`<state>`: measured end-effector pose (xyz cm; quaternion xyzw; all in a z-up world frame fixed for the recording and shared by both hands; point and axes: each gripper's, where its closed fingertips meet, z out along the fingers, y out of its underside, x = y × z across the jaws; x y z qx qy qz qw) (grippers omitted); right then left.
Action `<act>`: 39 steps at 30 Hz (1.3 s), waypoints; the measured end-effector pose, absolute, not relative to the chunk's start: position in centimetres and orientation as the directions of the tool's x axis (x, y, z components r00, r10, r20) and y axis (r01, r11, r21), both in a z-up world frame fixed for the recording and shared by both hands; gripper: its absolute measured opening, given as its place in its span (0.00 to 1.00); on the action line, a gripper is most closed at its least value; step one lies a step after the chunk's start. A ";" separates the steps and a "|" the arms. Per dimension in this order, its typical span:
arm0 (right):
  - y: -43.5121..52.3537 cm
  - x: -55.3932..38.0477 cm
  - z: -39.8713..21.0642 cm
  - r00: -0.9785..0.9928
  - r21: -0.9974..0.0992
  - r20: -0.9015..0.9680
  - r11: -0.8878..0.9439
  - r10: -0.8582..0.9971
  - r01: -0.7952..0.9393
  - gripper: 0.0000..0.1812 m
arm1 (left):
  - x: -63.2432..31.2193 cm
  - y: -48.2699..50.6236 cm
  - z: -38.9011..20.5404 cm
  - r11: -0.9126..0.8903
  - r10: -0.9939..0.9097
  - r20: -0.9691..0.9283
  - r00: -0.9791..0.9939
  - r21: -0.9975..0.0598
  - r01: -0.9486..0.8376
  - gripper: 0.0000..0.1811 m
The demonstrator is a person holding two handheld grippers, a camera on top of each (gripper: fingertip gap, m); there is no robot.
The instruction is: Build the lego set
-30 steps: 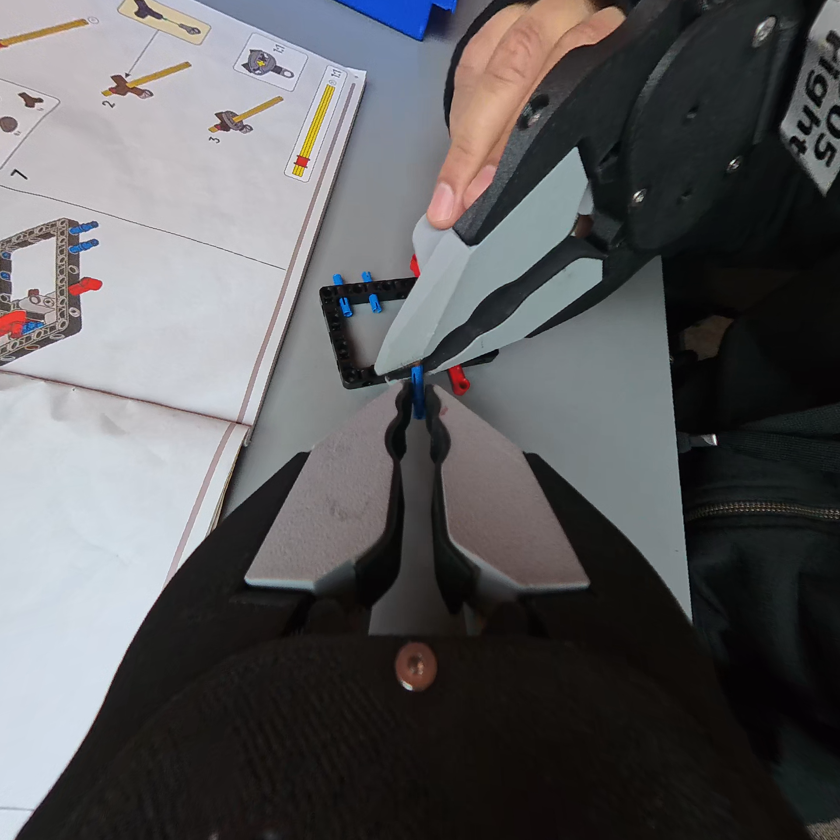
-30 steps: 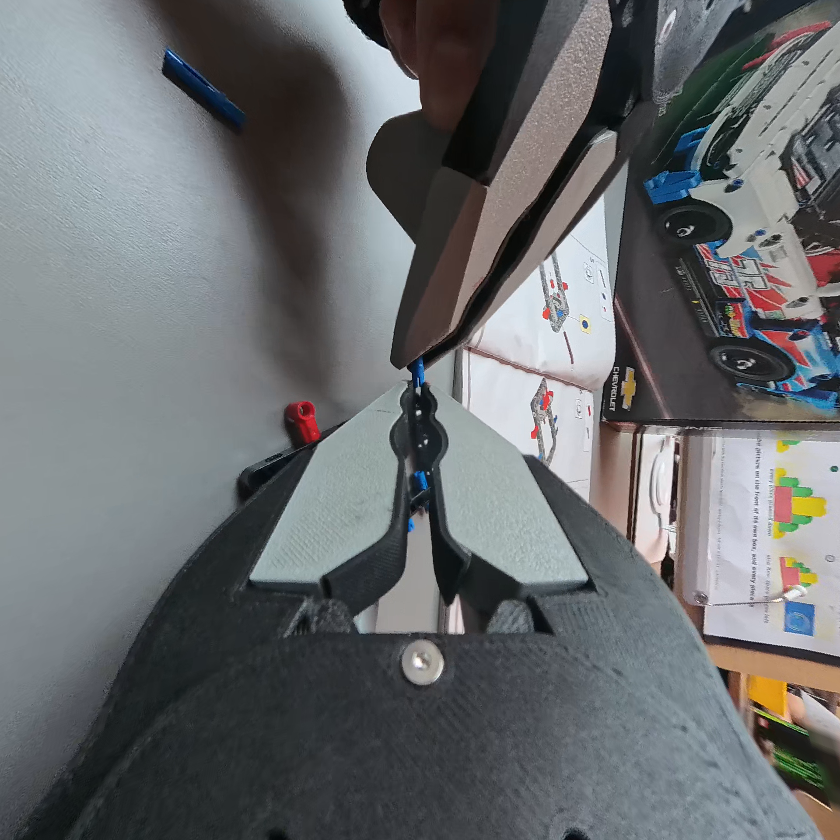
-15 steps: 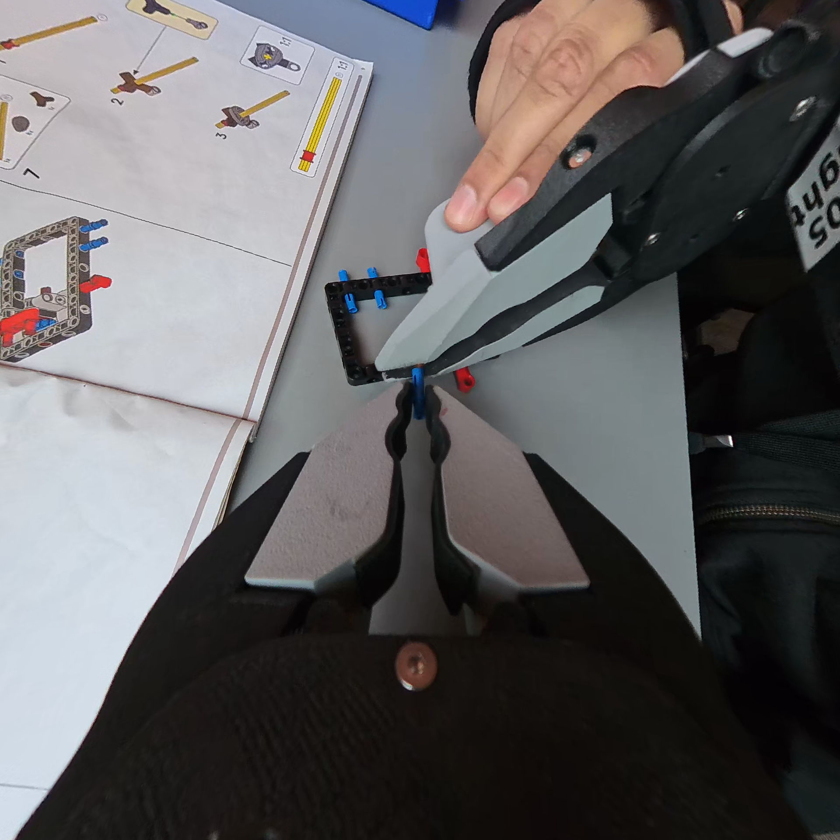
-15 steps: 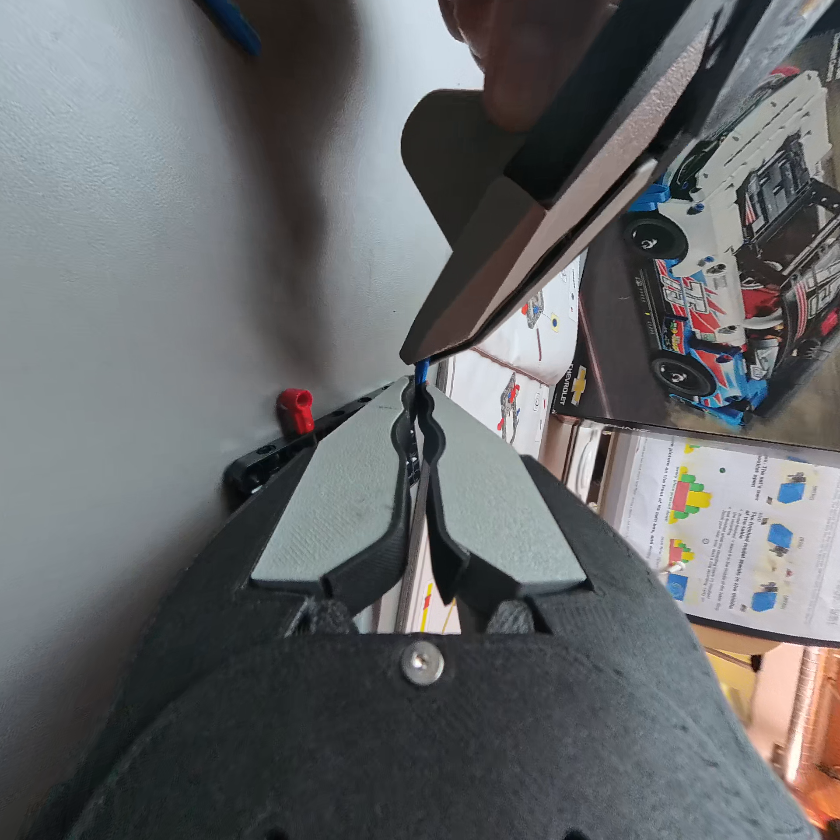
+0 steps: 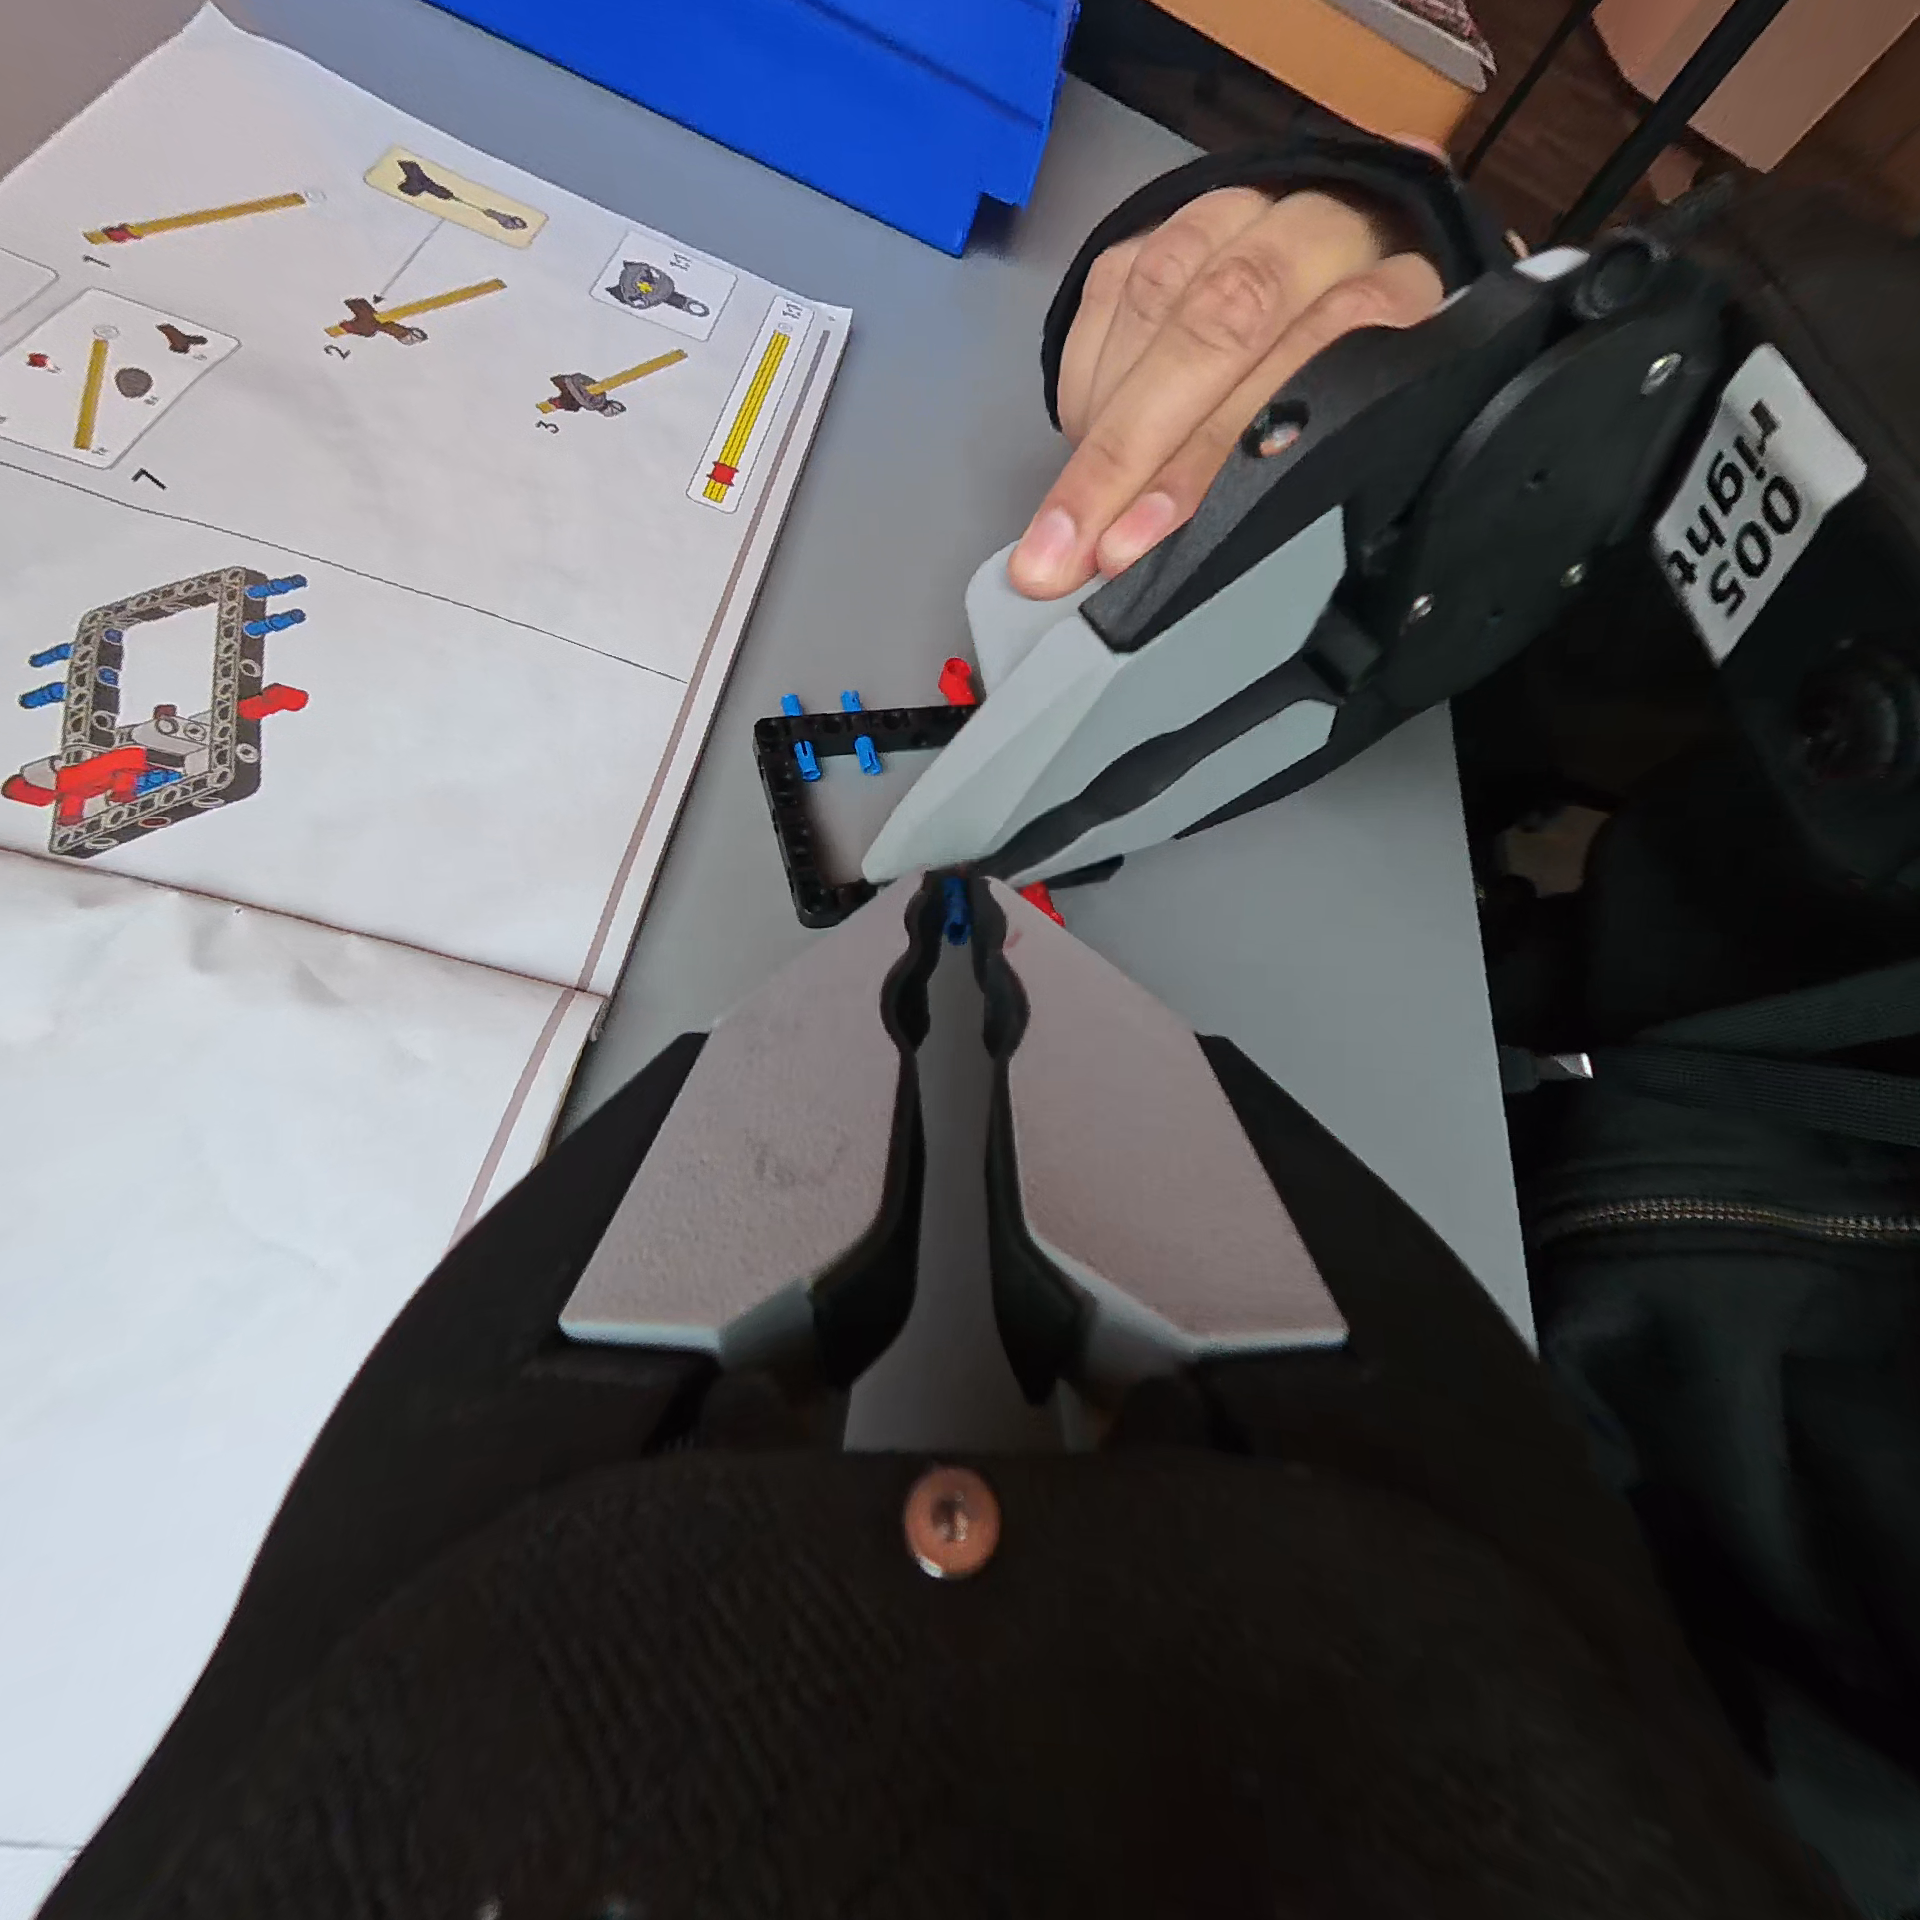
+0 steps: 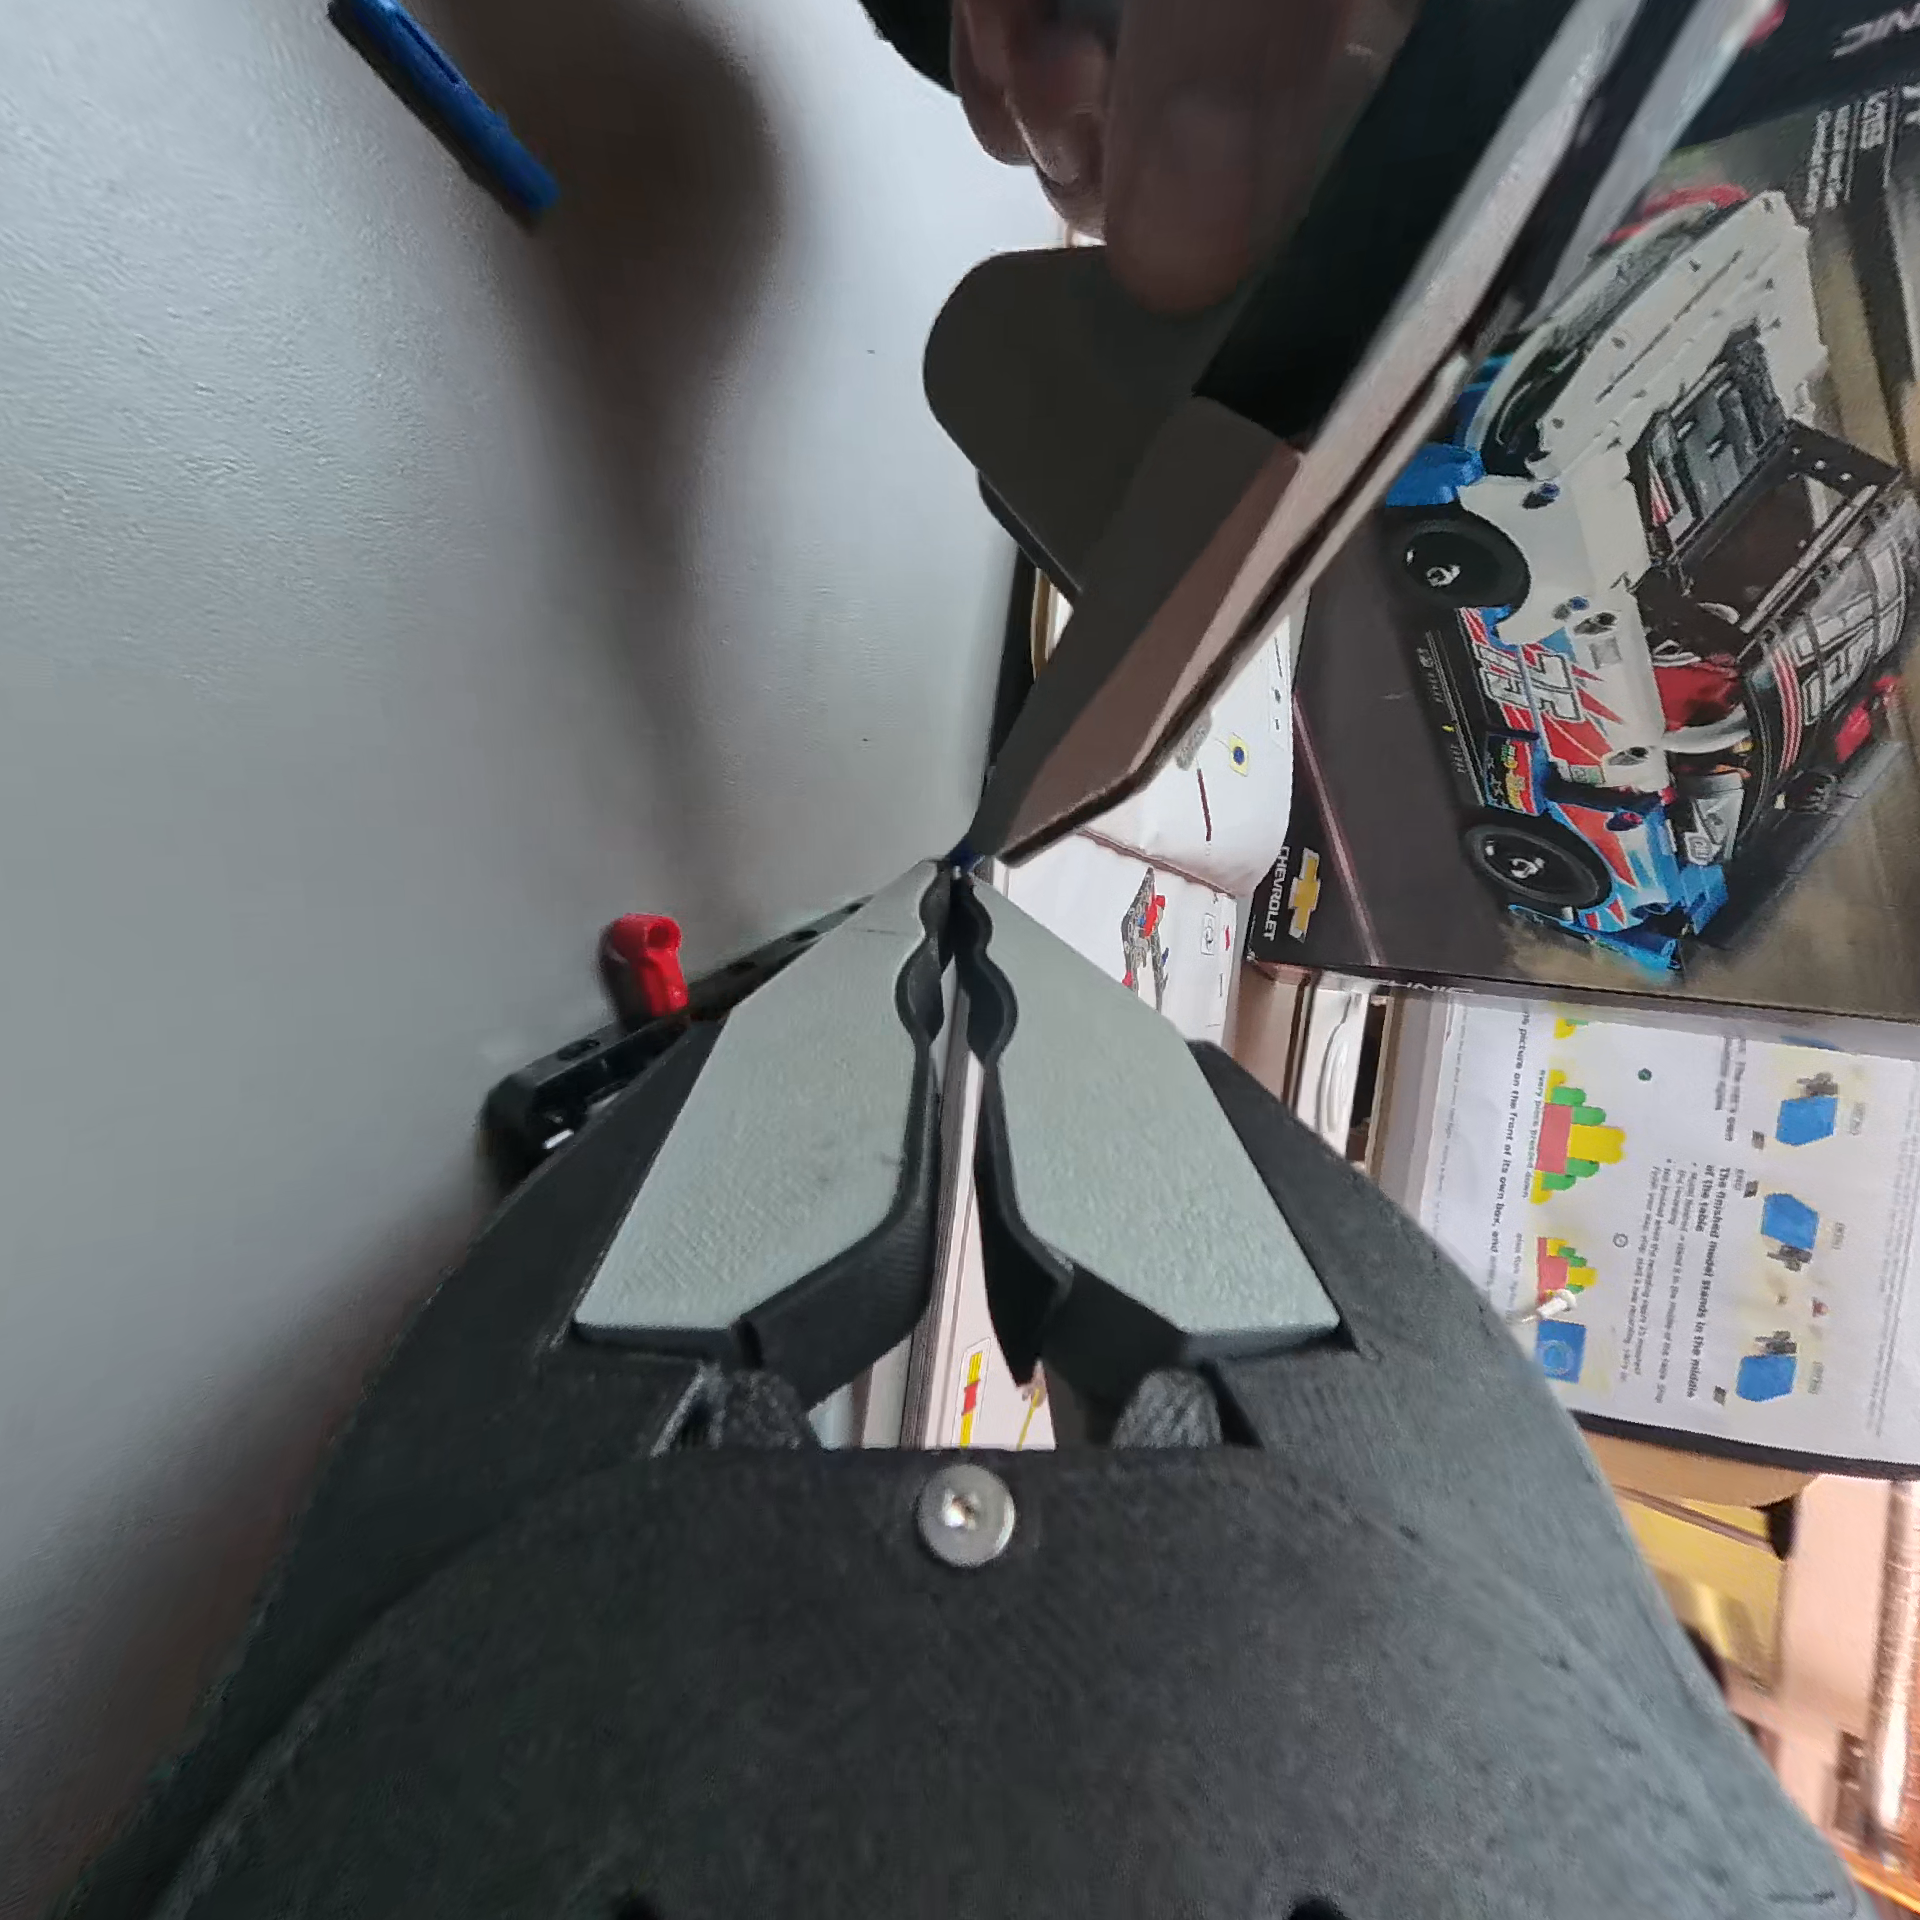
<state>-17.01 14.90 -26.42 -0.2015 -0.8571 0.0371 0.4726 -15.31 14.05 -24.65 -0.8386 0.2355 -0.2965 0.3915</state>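
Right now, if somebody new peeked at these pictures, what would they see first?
First, the two grey gripper tips meeting nose to nose in the middle: the left gripper pinches a small blue pin while the right gripper clamps the near side of the black frame lying on the grey table. Next, the open instruction booklet on the left, and the car box on the right of the right wrist view.
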 end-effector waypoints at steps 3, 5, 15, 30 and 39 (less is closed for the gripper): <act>15.8 -17.1 -25.7 -0.441 -0.317 0.780 0.888 0.444 0.334 0.00 | -15.3 14.0 -25.1 -0.594 -0.625 0.312 0.715 -0.785 -0.177 0.02; 15.9 -17.0 -25.5 -0.437 -0.351 0.765 0.875 0.474 0.334 0.00 | -15.0 14.0 -24.9 -0.589 -0.632 0.328 0.702 -0.792 -0.160 0.02; 15.7 -16.9 -25.3 -0.434 -0.519 0.648 0.780 0.626 0.350 0.05 | -16.2 15.0 -22.9 -0.507 -0.627 0.322 0.709 -0.860 -0.059 0.01; 16.0 -17.3 -23.7 -0.339 -0.638 0.576 0.668 0.744 0.382 0.02 | -15.5 15.5 -21.8 -0.421 -0.638 0.264 0.723 -0.906 -0.040 0.02; 15.3 -17.4 -24.0 -0.358 -0.634 0.574 0.676 0.736 0.374 0.05 | -15.2 15.6 -21.5 -0.392 -0.645 0.235 0.727 -0.919 -0.050 0.01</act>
